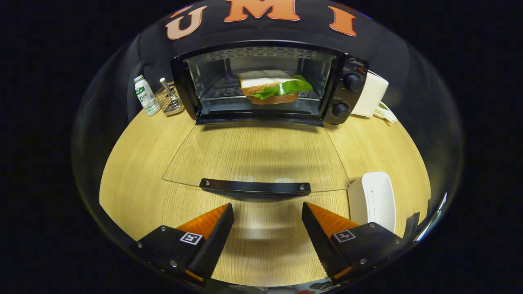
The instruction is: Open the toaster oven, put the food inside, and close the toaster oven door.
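- Gripper view: the toaster oven (269,81) stands at the far side of the desk (135,163), its glass door (257,155) folded down flat toward the camera. The sandwich (273,86) already sits on the rack inside, so closing the door looks like the step left.
- The gripper (267,220) hovers with its jaws spread wide and empty, just short of the door's black handle (255,188), which lies across the gap ahead of the fingertips.
- The door is rigid, hinged at the oven's base, and glass: probably smooth, slippery and breakable, so the handle bar is the better place to hold or lift from beneath.
- Judged from here, it will swing up in an arc; slamming it could jolt the soft sandwich.
- The white dish (374,200) lies just beside the door's right corner and the right finger, leaving little room there. The left side is open wood; a bottle (146,94) and wire rack (169,98) stand well back beside the oven.
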The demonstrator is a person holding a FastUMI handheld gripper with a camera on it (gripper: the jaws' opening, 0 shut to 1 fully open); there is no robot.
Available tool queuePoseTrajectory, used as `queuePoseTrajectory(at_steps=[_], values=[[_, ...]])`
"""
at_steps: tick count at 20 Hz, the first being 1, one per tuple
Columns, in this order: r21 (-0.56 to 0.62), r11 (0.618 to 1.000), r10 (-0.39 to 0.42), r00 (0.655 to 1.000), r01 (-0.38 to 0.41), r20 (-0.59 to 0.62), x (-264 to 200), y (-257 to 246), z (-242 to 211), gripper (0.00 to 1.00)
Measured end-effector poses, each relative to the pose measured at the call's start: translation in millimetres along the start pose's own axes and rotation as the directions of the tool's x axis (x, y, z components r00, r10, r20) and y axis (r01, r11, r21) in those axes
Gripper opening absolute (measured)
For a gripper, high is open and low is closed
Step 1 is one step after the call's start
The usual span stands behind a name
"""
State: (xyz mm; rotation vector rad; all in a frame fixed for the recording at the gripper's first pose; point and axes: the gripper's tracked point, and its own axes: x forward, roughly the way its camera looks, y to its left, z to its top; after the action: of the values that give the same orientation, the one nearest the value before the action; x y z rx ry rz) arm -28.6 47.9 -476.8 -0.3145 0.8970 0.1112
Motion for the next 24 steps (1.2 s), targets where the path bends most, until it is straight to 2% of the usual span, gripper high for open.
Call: queuePoseTrajectory(at_steps=[7,12,16,24], values=[[-0.007,1.0,-0.005,0.999,0.005,-0.034,21,3,-2,1.0],[-0.001,1.0,0.013,1.0,-0.013,0.004,8,5,12,1.0],[0.036,0.998,0.045,0.997,-0.047,0.061,-11,11,39,1.0],[-0.048,0.998,0.038,0.986,-0.031,0.163,-33,17,109,1.0]])
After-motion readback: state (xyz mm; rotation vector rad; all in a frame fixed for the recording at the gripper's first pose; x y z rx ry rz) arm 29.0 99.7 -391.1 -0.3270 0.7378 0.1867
